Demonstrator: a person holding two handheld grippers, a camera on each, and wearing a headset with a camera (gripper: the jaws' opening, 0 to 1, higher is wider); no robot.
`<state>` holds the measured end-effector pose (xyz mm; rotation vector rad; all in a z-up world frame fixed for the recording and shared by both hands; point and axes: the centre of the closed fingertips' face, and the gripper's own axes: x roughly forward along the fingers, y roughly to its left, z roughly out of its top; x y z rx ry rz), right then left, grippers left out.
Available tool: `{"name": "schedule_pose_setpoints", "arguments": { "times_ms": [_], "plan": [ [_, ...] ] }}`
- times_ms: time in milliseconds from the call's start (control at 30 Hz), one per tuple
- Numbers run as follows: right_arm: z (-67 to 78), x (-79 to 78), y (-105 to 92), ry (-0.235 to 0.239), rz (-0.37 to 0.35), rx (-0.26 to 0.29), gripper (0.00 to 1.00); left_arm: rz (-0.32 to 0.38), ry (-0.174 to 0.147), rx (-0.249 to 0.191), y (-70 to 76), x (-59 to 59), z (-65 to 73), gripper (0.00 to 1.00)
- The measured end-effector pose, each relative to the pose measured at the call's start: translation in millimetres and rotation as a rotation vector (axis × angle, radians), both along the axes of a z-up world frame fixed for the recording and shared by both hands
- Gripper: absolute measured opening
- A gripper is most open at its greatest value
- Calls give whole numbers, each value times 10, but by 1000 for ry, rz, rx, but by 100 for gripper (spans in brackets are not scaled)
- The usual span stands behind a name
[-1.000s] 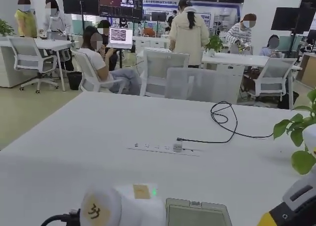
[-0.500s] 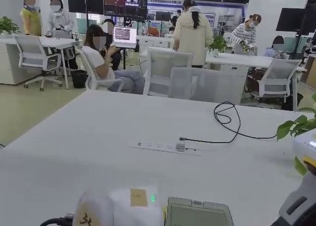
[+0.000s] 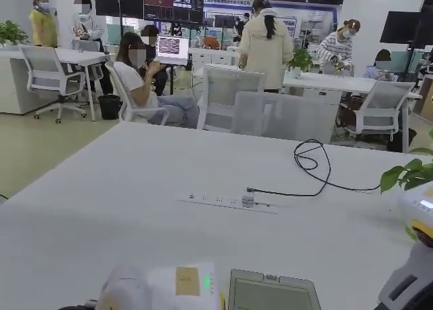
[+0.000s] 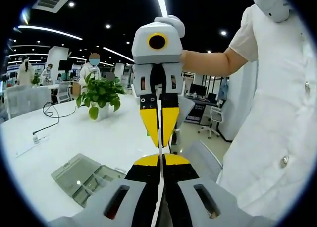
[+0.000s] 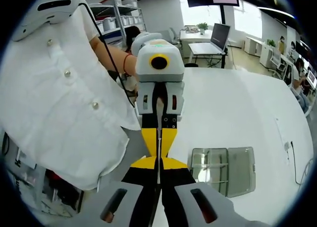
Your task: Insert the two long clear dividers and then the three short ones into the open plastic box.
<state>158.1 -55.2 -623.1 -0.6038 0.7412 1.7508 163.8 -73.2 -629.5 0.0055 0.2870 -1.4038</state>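
Box (image 5: 223,170) lies open on the white table (image 3: 135,188), lid folded flat beside the tray half. It is seen at lower left in the left gripper view and at the bottom edge of the head view.

Left gripper (image 4: 160,161) and right gripper (image 5: 158,163) are held up off the table, nose to nose, with the tips about touching. Both pairs of jaws are pressed together, and nothing is clamped between them.

Dividers: faint lines are noted inside the tray half, possibly the clear strips, but glare leaves this unsettled.

Handling (a judgement): the strips are expected to be thin, light, springy and slick. Hold is best taken on the top edge near mid-length, with modest squeeze, so both ends are left free for the slots.
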Motion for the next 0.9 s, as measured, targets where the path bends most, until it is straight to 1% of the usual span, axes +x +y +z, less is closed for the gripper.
{"name": "schedule_pose_setpoints", "arguments": {
  "times_ms": [67,100,200,267,367,433,533,600,700,767,867,900],
  "plan": [
    [-4,-4,9,-2,3,0,3,10,8,-2,7,6,-2,0],
    [-5,-1,11,-4,3,0,3,18,6,-1,14,18,-8,0],
    [-12,6,17,-6,0,-1,3,30,0,24,57,34,-65,2],
    [-15,13,14,-8,1,-2,3,43,1,30,85,54,-86,6],
    [-8,42,9,-14,-3,-1,3,63,12,38,133,86,-118,11],
    [-6,84,6,-24,-10,-1,3,81,12,54,175,114,-159,13],
    [-15,158,3,-40,-29,-5,3,111,18,65,238,153,-195,21],
    [-26,199,2,-47,-36,-6,3,128,22,79,286,174,-228,24],
    [-63,274,-5,-65,-49,-16,3,155,34,96,360,207,-277,29],
    [-91,326,-7,-74,-57,-23,3,169,35,99,400,223,-299,36],
    [-150,432,-7,-96,-71,-39,3,192,37,117,468,255,-358,42],
    [-164,460,-16,-100,-73,-42,3,197,44,122,492,265,-386,45]
  ]
}}
